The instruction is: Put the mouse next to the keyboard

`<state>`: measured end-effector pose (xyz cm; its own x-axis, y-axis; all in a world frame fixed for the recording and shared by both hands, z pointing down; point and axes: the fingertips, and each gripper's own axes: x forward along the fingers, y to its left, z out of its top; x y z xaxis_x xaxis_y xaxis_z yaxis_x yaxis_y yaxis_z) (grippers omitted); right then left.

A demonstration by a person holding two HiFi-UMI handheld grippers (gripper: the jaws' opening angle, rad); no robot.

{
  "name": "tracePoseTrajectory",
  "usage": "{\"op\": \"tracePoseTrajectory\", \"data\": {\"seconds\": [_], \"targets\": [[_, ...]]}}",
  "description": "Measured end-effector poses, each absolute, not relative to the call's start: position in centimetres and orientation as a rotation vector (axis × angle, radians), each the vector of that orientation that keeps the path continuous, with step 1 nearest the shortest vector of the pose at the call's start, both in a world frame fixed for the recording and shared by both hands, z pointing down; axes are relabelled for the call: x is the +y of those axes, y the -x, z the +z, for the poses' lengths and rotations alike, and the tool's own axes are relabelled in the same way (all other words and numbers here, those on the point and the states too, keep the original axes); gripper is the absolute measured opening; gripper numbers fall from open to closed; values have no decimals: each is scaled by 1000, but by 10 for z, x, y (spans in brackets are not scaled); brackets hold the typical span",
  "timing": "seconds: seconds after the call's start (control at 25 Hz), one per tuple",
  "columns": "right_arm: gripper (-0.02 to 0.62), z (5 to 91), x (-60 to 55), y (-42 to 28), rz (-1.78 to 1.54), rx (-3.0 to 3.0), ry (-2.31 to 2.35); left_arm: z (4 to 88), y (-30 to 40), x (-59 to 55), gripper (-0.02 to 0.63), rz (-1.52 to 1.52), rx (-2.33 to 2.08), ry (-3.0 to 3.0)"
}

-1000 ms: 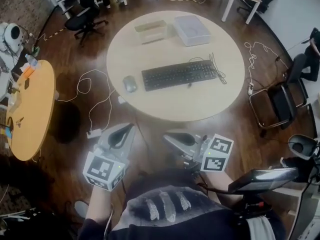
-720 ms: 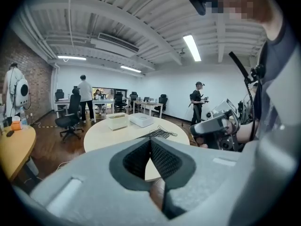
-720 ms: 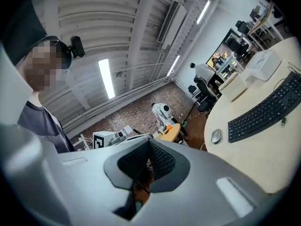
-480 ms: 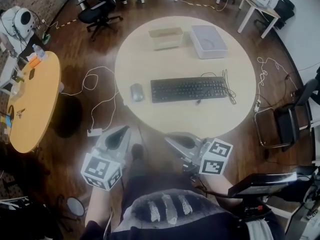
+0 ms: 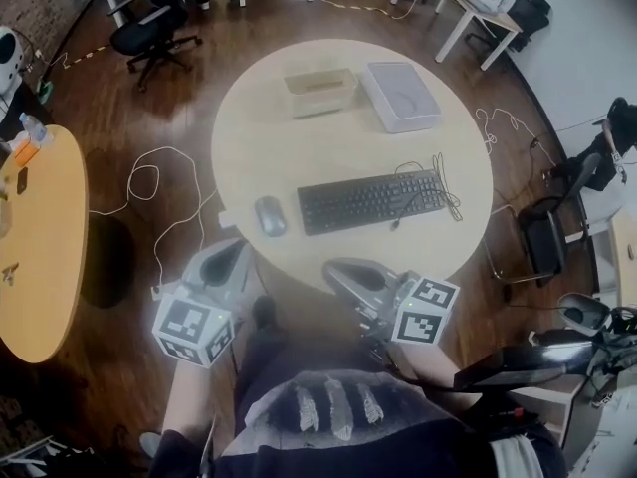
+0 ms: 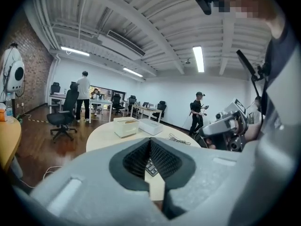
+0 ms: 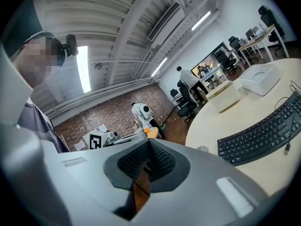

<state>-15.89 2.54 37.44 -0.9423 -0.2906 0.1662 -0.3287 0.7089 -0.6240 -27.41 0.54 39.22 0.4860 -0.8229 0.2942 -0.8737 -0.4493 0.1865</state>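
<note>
A: Where did the mouse (image 5: 269,215) lie?
B: On the round table (image 5: 299,147), just left of the keyboard (image 5: 371,200). I held left gripper (image 5: 227,264) and right gripper (image 5: 353,275) near the edge, jaws together, empty.

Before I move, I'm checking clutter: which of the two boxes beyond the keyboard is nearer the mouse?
The beige box, the left one; the white box sits farther from the mouse.
</note>
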Motion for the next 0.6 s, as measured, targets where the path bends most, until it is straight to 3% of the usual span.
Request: {"op": "tracePoseTrajectory", "data": {"seconds": [0.4, 0.52, 0.6], "targets": [[-2, 373, -8, 237, 1090, -2822, -628, 428, 342, -59, 5, 246, -1267, -2448], [-2, 375, -17, 238, 1087, -2812, -683, 439, 339, -68, 49, 235, -1153, -2461], [-2, 377, -23, 233, 1098, -2798, -734, 453, 329, -73, 149, 254, -1063, -2455]]}}
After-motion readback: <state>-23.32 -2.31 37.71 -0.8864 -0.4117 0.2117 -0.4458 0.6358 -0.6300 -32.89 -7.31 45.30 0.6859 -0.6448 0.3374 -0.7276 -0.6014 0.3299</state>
